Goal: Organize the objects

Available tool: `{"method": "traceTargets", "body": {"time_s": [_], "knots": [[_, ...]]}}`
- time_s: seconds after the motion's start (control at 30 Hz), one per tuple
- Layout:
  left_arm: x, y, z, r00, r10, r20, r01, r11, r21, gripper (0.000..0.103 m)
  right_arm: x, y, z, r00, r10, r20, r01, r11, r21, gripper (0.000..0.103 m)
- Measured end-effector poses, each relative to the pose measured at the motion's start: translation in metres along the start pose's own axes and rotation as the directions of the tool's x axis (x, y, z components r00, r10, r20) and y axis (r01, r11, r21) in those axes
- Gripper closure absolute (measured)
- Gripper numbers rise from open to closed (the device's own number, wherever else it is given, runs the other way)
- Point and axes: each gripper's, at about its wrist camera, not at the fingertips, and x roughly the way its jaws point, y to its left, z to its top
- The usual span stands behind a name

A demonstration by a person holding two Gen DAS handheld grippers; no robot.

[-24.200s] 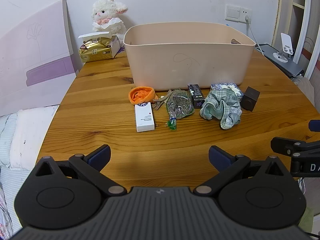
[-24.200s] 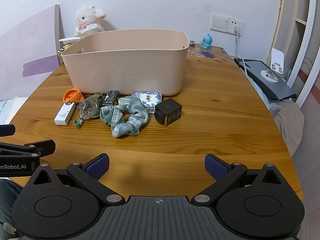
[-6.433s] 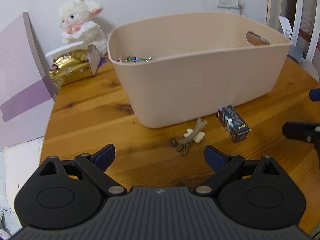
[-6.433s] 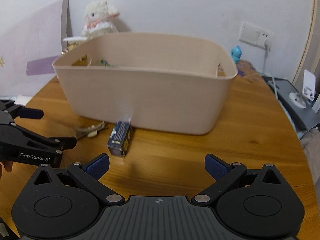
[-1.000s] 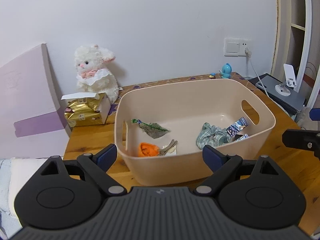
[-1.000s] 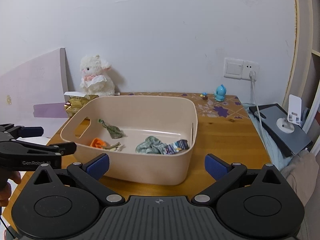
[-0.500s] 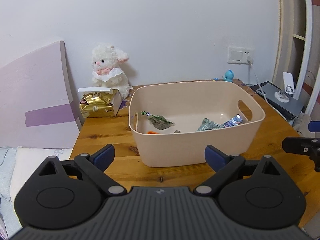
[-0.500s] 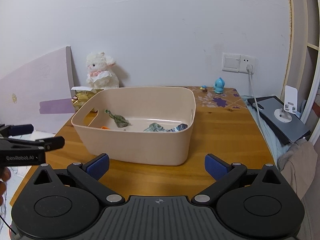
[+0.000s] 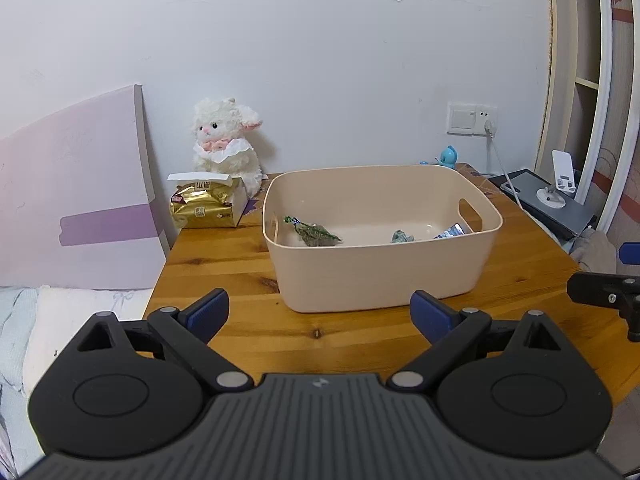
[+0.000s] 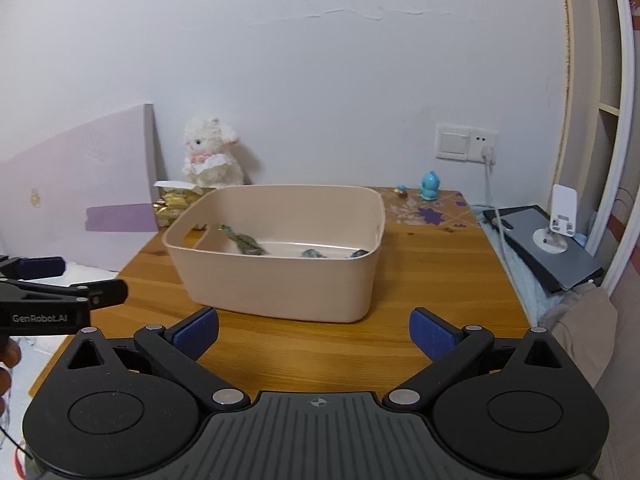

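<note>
Wooden table (image 9: 248,256) w/ beige storage bin (image 9: 380,276) at center holding green packet (image 9: 316,235), checked scrunchie (image 9: 402,237) & blue wrapper (image 9: 450,232); left gripper (image 9: 320,312) & right gripper (image 10: 314,330) both jaws wide, empty, short of bin.

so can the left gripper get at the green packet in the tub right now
Probably yes. The left gripper is open and empty, the tub has no lid, and the green packet lies uncovered near its left wall. It would need to go over the rim.
</note>
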Motion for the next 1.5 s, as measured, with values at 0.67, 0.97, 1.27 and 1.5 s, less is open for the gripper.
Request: {"method": "traceTargets", "body": {"time_s": [0.67,0.97,1.27,1.5], "knots": [[-0.042,0.005,-0.028,0.999,-0.029,0.032,0.03,0.999,-0.023,0.005,-0.018,0.024,-0.024,0.999,0.025,-0.023,-0.025,1.0,-0.018,0.0],[-0.051,0.005,-0.032,0.999,-0.037,0.038,0.038,0.999,-0.016,0.005,-0.024,0.025,-0.027,1.0,0.019,-0.023,-0.019,1.0,-0.02,0.0],[-0.058,0.002,-0.032,0.996,-0.078,0.038,0.078,0.997,-0.002,0.005,-0.024,0.024,-0.027,1.0,0.015,-0.019,-0.015,1.0,-0.019,0.0],[-0.055,0.001,-0.031,0.996,-0.079,0.029,0.079,0.997,0.0,0.005,-0.017,0.021,-0.025,1.0,0.009,-0.028,-0.009,1.0,-0.012,0.0]]}}
